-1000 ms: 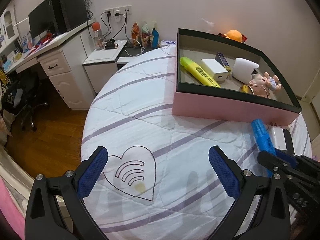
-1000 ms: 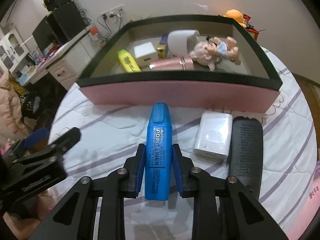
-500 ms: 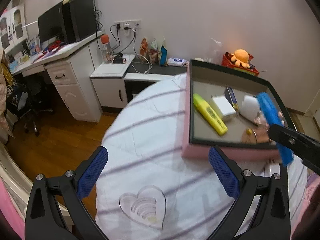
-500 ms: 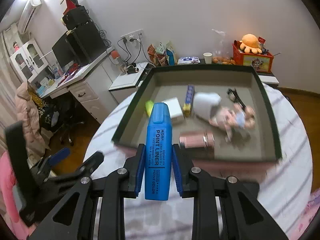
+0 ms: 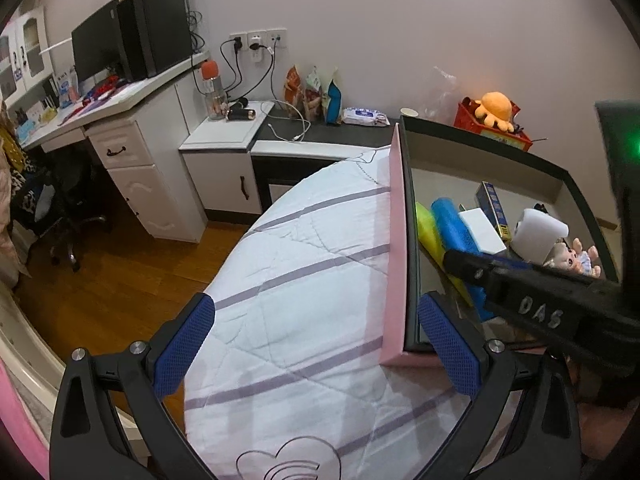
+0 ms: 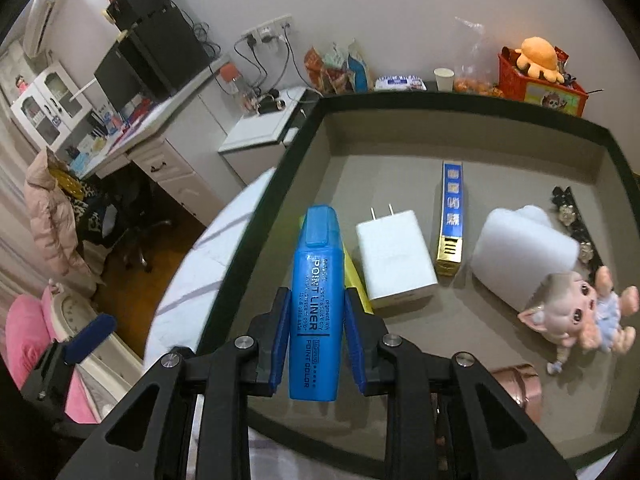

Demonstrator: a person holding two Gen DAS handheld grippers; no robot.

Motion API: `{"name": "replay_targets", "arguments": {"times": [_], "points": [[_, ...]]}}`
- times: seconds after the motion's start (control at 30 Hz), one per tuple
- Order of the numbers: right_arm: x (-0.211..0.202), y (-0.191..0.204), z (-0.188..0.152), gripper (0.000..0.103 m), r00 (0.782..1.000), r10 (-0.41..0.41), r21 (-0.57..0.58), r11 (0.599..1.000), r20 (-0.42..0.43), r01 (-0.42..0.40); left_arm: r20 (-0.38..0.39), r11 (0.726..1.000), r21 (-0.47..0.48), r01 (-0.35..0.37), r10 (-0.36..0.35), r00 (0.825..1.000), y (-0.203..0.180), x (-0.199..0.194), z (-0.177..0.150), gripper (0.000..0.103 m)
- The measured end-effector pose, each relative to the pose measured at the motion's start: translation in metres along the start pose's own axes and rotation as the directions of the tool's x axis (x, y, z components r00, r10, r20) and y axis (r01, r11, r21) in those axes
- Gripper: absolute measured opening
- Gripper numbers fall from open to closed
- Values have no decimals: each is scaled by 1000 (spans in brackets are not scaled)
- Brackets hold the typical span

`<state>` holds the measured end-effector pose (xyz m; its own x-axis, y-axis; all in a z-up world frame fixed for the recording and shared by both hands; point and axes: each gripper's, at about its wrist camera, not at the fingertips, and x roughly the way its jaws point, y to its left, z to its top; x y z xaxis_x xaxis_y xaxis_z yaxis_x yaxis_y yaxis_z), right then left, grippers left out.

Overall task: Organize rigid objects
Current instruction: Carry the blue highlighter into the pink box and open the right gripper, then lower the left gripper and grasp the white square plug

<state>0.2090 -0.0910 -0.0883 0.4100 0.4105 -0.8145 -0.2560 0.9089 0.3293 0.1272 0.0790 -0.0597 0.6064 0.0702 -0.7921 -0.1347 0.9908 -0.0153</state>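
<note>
Two blue pads of the right hand-held gripper (image 6: pixel 316 332) clench the blue highlighter (image 6: pixel 318 300) at mid-barrel, low centre of the right view, so it hangs level over the box (image 6: pixel 280 184), directly above the yellow highlighter (image 6: pixel 354 280) and beside the white charger (image 6: pixel 394 260). Its aim suggests sorting pens together. The left hand-held gripper (image 5: pixel 316 344) waits spread wide and empty, bottom centre, over the bed (image 5: pixel 304 264).

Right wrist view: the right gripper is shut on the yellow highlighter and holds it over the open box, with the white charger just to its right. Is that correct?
Not quite. The right gripper is shut on the blue highlighter, not the yellow one; the yellow highlighter lies in the box beneath it, as the right wrist view shows. The rest holds: it is over the open box, with the white charger just to its right.
</note>
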Motion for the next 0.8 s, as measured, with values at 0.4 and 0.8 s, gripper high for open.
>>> {"name": "replay_targets", "arguments": {"times": [0.4,0.8], "points": [[-24,-3,-7,76,999,12,5,1000,52,-13,1,1000,-3,11,-11,1000,-5,-9,-3,103],[-156,-59,-76,81,969,-106,111,990,223,83,-58,985,103,136,-130,990,-80,-47,-50,103]]}}
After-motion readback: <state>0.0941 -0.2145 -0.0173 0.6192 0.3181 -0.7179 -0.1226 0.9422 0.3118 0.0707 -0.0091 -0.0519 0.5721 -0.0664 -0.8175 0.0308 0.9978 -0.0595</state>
